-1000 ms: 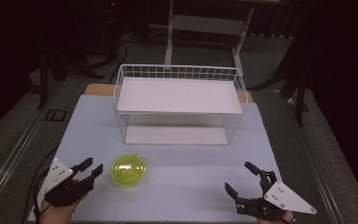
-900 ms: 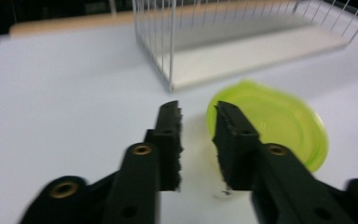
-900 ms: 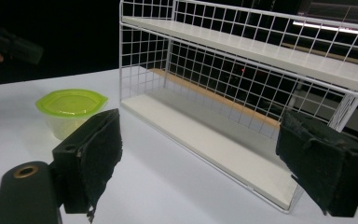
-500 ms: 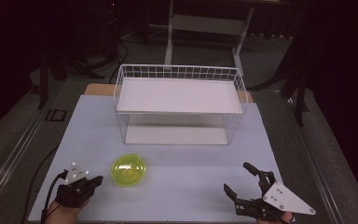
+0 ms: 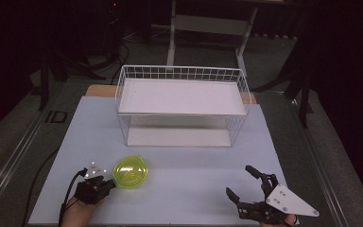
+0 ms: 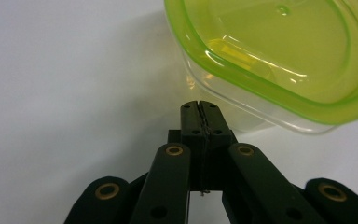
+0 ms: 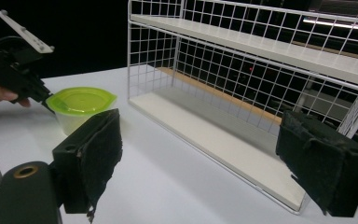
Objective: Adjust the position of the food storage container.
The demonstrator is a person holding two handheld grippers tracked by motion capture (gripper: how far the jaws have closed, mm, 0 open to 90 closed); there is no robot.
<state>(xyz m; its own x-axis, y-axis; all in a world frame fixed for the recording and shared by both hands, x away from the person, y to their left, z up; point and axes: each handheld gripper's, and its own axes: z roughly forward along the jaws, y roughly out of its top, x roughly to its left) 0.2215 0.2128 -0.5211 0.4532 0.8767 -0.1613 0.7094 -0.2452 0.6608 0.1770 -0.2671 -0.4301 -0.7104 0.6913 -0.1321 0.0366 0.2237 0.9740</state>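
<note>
1. Viewing from above, I find the lime-green lidded container at lower left of frame on the white table.
2. My left gripper sits just beside the container's near-left rim, jaws clenched tip to tip on nothing; they have just been closing.
3. My right gripper, lower right, stands released, jaws spread wide, well apart from the container.
4. A white wire shelf rack occupies centre frame, beyond the container.
</note>
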